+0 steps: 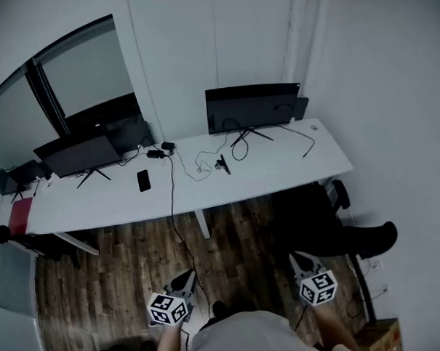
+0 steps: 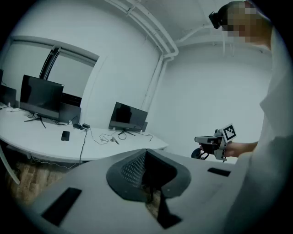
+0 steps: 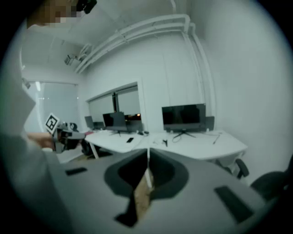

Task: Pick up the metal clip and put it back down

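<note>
The metal clip (image 1: 223,165) is a small dark object lying on the long white desk (image 1: 292,168), in front of the right monitor (image 1: 252,108). It also appears far off as the clip (image 2: 113,140) in the left gripper view and the clip (image 3: 165,142) in the right gripper view. I stand well back from the desk, over the wooden floor. My left gripper (image 1: 186,276) and my right gripper (image 1: 297,259) hang low near my body, both pointing toward the desk. The left gripper (image 2: 146,151) is shut with nothing in it. The right gripper (image 3: 148,151) is shut and empty too.
A black phone (image 1: 143,180), cables and a second monitor (image 1: 77,154) share the desk. A black office chair (image 1: 331,224) stands right of me by the desk's end. A cardboard box (image 1: 376,337) sits at the floor's right edge, near the white wall.
</note>
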A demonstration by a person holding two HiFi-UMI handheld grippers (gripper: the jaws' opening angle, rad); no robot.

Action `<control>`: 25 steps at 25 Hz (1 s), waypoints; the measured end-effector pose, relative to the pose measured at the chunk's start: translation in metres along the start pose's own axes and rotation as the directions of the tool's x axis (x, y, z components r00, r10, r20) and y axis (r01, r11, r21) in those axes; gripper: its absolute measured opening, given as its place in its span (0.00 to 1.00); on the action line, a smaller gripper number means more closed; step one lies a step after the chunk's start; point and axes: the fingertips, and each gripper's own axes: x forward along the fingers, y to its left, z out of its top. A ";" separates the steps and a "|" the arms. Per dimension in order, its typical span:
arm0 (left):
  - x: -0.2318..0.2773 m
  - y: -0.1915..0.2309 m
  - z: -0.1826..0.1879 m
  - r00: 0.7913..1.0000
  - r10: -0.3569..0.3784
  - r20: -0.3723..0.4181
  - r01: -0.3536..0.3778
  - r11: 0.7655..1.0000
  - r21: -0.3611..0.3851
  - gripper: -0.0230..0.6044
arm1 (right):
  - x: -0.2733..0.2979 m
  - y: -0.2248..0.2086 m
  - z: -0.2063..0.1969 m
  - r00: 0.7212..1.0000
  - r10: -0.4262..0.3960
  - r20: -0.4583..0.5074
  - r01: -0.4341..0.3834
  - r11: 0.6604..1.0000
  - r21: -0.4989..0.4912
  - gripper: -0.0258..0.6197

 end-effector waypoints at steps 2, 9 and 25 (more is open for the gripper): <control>-0.002 0.003 -0.001 1.000 0.001 0.001 -0.001 1.000 -0.001 0.09 | 0.002 0.000 -0.007 1.000 0.000 -0.005 0.000 1.000 0.003 0.10; -0.003 0.008 -0.003 1.000 -0.003 0.000 0.003 1.000 -0.004 0.09 | 0.005 0.002 -0.004 1.000 -0.007 0.009 0.007 1.000 -0.004 0.10; -0.002 0.032 -0.009 0.999 -0.026 -0.032 0.025 1.000 -0.014 0.09 | 0.027 0.026 -0.017 0.999 0.004 -0.039 -0.003 1.000 0.020 0.10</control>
